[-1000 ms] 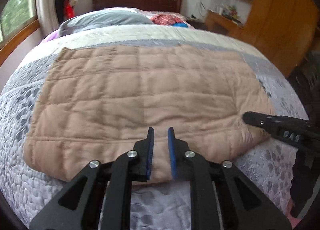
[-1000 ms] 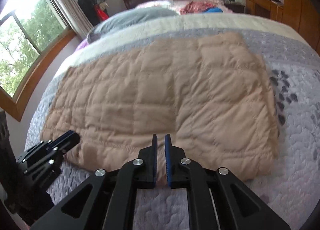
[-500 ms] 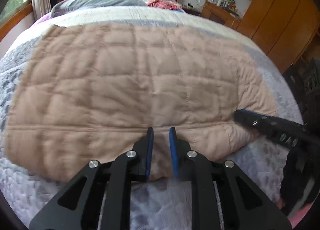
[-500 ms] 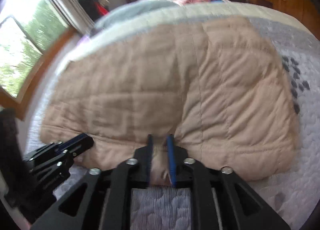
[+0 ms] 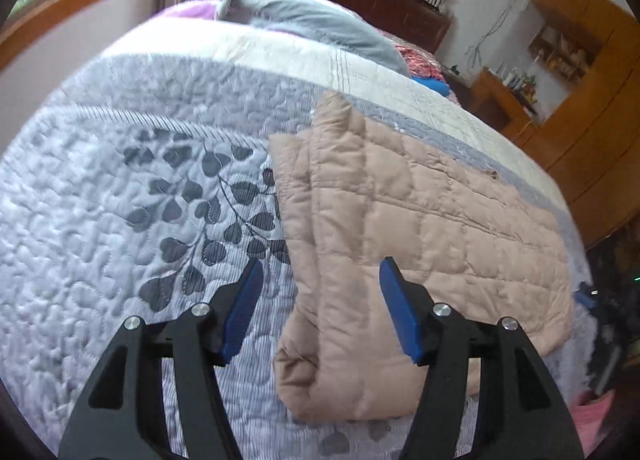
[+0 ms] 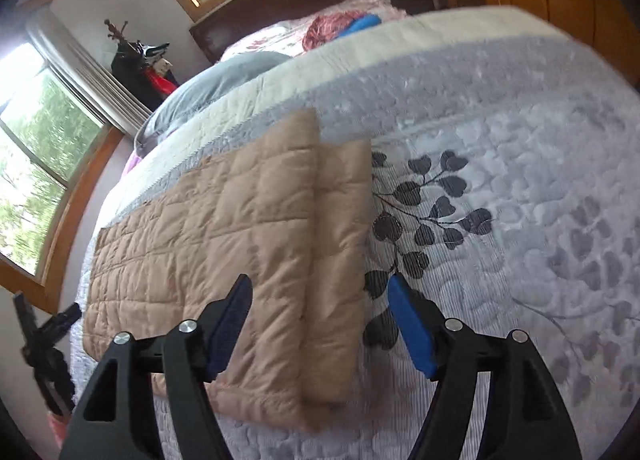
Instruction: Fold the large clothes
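A beige quilted coat (image 5: 440,220) lies flat across the bed, with a narrower folded layer along each end. In the left wrist view my left gripper (image 5: 320,272) hovers over the coat's left end. Its jaws are opening, and the coat's edge lies below and between them, untouched by the blue pads (image 5: 400,312). In the right wrist view my right gripper (image 6: 319,288) hangs over the right end of the coat (image 6: 220,220). Its jaws are also opening, with the folded edge beneath the gap and the pads clear of it.
The grey-white bedspread (image 5: 120,220) with a dark leaf print spreads out on both sides of the coat. A grey pillow (image 5: 312,20) and the headboard lie at the far end. A wooden wardrobe (image 5: 592,120) stands on the right, windows (image 6: 40,180) on the left.
Both grippers were near the middle of the coat's near edge with jaws almost shut. They have swung apart, left to the left end and right to the right end, and both jaws have opened.
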{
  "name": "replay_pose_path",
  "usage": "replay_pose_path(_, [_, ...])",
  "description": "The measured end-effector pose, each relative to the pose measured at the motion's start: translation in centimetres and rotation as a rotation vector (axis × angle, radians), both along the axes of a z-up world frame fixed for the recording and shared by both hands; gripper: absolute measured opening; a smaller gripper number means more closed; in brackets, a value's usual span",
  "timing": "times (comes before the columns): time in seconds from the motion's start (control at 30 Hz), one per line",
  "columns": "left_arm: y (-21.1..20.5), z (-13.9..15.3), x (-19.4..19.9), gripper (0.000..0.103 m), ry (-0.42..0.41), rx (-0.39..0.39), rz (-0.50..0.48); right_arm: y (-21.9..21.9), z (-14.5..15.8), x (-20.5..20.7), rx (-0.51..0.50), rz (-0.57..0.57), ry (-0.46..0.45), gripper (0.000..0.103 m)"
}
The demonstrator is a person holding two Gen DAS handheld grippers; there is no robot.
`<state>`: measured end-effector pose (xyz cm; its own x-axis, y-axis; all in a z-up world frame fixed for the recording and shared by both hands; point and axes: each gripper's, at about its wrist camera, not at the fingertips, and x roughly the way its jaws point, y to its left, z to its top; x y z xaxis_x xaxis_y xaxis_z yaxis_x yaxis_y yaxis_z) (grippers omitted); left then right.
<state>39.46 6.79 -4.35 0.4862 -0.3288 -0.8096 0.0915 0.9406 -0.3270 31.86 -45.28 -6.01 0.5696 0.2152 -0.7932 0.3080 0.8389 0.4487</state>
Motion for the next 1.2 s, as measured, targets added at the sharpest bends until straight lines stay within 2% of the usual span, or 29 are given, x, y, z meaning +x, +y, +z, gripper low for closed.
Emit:
replay_pose_path(0.13, [0.5, -2.3, 1.6, 0.064, 0.056, -0.132, -0.037, -1.0, -2.3, 1.0, 0.131, 0.041, 0.005, 0.075])
replay_pose_path(0.23, [0.1, -3.7, 2.9, 0.065, 0.091, -0.18, -0.051, -1.1, -3.4, 2.0, 0.185, 0.059, 0.009, 0.076])
replay_pose_path(0.4, [-0.5, -6.3, 5.5, 0.07, 0.143, -0.283, -0.085, -1.2, -5.2, 3.9, 0.23, 0.095, 0.035, 0.079])
replay_pose_path(0.53, [-1.7, -6.9, 7.2, 0.068, 0.166, -0.316, -0.109, -0.9, -5.5, 5.5, 0.241, 0.11, 0.024, 0.078])
replay_pose_path(0.6, [-2.7, -7.0, 7.8, 0.049, 0.181, -0.331, -0.116, -0.5, -5.5, 6.2, 0.23, 0.13, 0.027, 0.066])
replay_pose_path(0.63, [-3.2, -7.0, 8.0, 0.044, 0.183, -0.326, -0.11, -0.6, -5.5, 6.4, 0.231, 0.139, 0.03, 0.054])
replay_pose_path(0.67, [-3.5, -7.2, 8.2, 0.035, 0.18, -0.323, -0.11, -0.4, -5.4, 6.6, 0.241, 0.15, 0.032, 0.037])
replay_pose_path(0.7, [-3.8, -7.2, 8.5, 0.029, 0.171, -0.32, -0.108, -0.3, -5.3, 6.7, 0.268, 0.166, 0.023, 0.03])
replay_pose_path(0.73, [-4.0, -7.0, 8.4, 0.026, 0.16, -0.324, -0.097, -0.5, -5.0, 6.7, 0.287, 0.169, 0.014, 0.022])
replay_pose_path(0.77, [-4.1, -6.6, 8.2, 0.02, 0.147, -0.338, -0.088, -0.5, -4.5, 6.7, 0.299, 0.172, 0.001, 0.018])
replay_pose_path(0.83, [-3.9, -5.5, 7.6, 0.015, 0.111, -0.36, -0.08, -0.3, -3.3, 6.1, 0.28, 0.185, -0.027, 0.015])
replay_pose_path(1.03, [-4.5, 0.0, 3.7, 0.012, 0.013, -0.332, -0.093, 0.8, 1.2, 3.8, 0.238, 0.241, -0.105, 0.014])
replay_pose_path(1.2, [-4.0, 4.4, -1.4, 0.012, -0.078, -0.289, -0.133, 2.6, 6.0, -0.4, 0.172, 0.305, -0.18, 0.014])
